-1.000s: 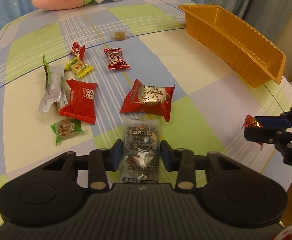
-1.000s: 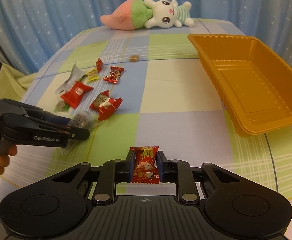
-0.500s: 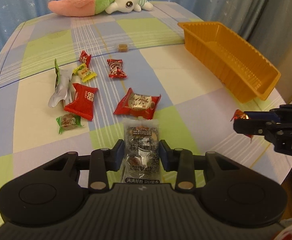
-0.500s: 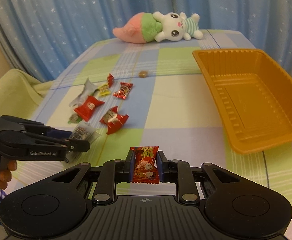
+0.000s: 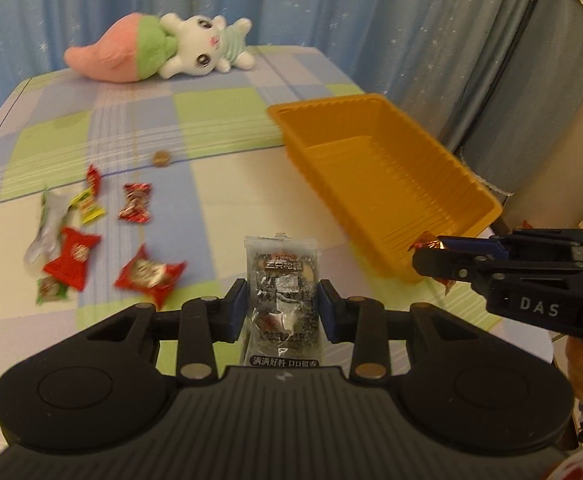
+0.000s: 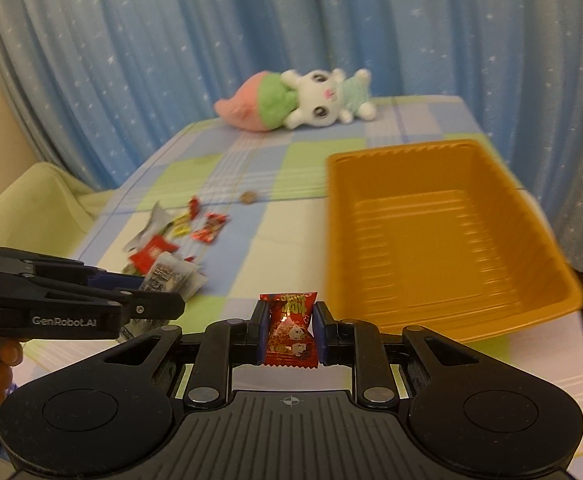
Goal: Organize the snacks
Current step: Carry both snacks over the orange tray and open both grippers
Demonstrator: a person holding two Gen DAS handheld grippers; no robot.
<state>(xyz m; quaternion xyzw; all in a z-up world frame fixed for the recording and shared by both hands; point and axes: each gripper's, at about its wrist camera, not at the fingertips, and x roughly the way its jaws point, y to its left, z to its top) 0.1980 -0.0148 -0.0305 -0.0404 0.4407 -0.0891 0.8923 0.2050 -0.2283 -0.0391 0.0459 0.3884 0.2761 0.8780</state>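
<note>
Judging by the empty orange tray [image 6: 451, 240], sorting has barely begun: nothing lies in it yet. Left gripper [image 5: 282, 312] is clamped on a clear crinkly nut packet [image 5: 280, 292]; right gripper [image 6: 289, 334] pinches a glossy red candy [image 6: 290, 330], both held above the checked cloth [image 5: 227, 184] near the tray. About seven foil-wrapped loose snacks [image 5: 91, 240] remain scattered well left of the ribbed, thin-walled plastic tray.

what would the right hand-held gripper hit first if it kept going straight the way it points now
Probably the near rim of the orange tray, just ahead and slightly right of the right hand-held gripper, which is shut on a red candy packet. Depth is unclear; it could meet the checked tablecloth first.
</note>
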